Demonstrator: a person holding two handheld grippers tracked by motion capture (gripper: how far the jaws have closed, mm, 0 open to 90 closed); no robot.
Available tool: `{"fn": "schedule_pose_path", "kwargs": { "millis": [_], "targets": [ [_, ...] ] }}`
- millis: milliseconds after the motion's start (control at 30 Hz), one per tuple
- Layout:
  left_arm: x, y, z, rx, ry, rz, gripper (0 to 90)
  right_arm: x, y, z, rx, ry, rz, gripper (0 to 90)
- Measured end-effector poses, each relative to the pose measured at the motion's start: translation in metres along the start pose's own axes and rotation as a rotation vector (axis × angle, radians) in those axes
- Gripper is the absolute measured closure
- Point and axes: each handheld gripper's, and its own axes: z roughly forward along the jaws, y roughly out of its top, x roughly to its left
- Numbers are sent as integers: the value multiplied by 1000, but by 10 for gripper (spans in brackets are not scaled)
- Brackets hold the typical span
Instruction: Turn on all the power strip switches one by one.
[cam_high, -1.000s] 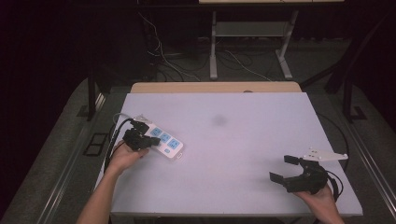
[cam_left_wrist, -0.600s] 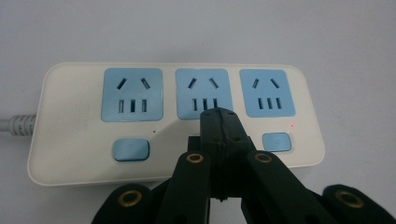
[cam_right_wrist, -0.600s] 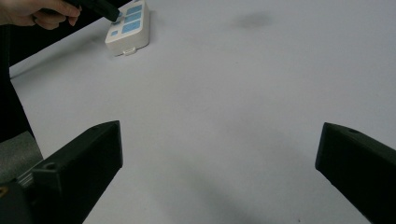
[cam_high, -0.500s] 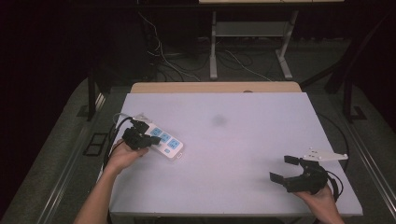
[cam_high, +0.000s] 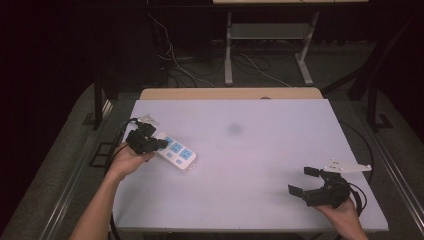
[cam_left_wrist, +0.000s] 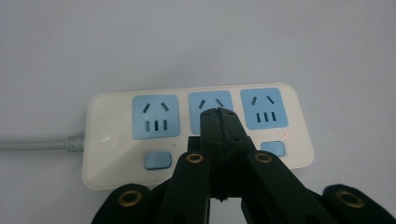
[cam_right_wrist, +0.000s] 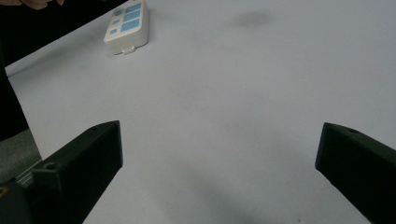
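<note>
The white table (cam_high: 260, 150) carries one power strip (cam_high: 176, 152), which lies directly under and ahead of the left gripper (cam_left_wrist: 218, 112). That claw's jaws are pressed flat together with nothing between them, their joined tip hanging over the middle socket (cam_left_wrist: 210, 100) and just above the row of switches. Off toward the table's near right corner, well apart from the strip, the right gripper (cam_high: 306, 181) is held with its jaws spread wide and empty; in its own view the strip (cam_right_wrist: 127, 25) sits far ahead and to the left.

Risks, as I judge them: the closed tip looks set to press a switch, and the strip is light and loose on a smooth top, so a push that lands off-centre could skid or pivot it rather than click the button. A tip that comes down on the blue socket face instead of a button would do nothing useful. The grey cable (cam_left_wrist: 35, 143) leaving the strip's left end could also tug it askew.

Count: one table, one strip, two grippers, three blue sockets, two blue switch buttons (cam_left_wrist: 157, 160) in plain sight and probably a third hidden behind the jaws, though that cannot be confirmed. One small red light (cam_left_wrist: 285, 136) glows by the right button.
</note>
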Motion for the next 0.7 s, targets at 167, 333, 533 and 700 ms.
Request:
{"fn": "schedule_pose_path", "kwargs": {
  "millis": [167,333,533,700],
  "targets": [
    [7,2,-9,-26,10,-19,897,0,0,0,0,-2,-3,5],
    [15,2,-16,-30,26,-31,897,0,0,1,3,-2,-7,6],
    [24,0,-19,-47,40,-46,897,0,0,1,6,-3,-6,5],
    [29,-1,-16,-42,50,-52,897,0,0,3,10,-3,-11,5]
  ]
}}
